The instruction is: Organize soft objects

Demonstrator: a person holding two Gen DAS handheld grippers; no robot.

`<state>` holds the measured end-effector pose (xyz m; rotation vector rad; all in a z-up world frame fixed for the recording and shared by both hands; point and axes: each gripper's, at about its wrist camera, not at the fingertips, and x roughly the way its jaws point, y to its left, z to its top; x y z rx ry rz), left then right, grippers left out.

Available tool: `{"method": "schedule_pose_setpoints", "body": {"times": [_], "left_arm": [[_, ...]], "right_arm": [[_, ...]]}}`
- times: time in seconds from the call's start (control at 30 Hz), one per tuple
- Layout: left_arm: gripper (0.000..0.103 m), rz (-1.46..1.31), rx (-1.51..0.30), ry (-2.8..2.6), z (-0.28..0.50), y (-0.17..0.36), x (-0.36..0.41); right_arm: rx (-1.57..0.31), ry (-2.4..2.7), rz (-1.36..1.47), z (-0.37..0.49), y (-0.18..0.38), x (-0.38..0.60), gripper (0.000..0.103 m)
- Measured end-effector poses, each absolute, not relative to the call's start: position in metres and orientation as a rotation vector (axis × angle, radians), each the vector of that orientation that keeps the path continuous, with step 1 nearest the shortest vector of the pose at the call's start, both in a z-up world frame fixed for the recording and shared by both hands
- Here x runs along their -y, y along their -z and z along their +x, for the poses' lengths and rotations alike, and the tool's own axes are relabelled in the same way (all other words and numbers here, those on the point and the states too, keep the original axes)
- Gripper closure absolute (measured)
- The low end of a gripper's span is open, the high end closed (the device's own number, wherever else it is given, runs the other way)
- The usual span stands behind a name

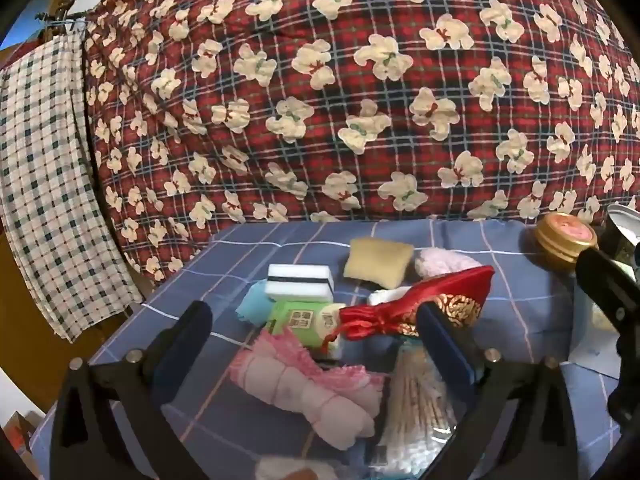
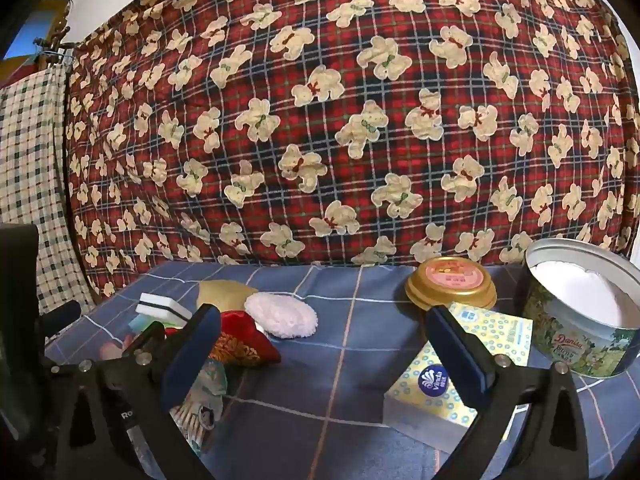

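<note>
Fingers (image 2: 460,344) apart (tin (image 2: 582,312) perhaps empty)

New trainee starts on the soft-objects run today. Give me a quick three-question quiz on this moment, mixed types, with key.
1. True or false: the left tool is shut on the red pouch.
2. Multiple choice: the gold lid lies A) inside the cookie tin, B) on the blue cloth behind the tissue pack, C) on the white puff.
3. Fill in: between the right tool and its open jaws' far ends there is only bare ____.

Key: 1 false, both tools are open and hold nothing; 2 B; 3 cloth.
</note>
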<state>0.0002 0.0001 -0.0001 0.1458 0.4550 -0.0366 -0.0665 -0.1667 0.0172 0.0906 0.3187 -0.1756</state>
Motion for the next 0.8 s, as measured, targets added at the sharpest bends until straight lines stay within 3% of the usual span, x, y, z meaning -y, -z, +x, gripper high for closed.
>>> {"method": "schedule_pose_setpoints", "body": {"times": [0.8], "left_arm": [[0.000, 0.132, -0.456, 0.089, -0.005, 0.005, 0.003]], "right_arm": [[-0.381, 0.188, 0.105, -0.058, -0.010, 0.171, 0.000]]}}
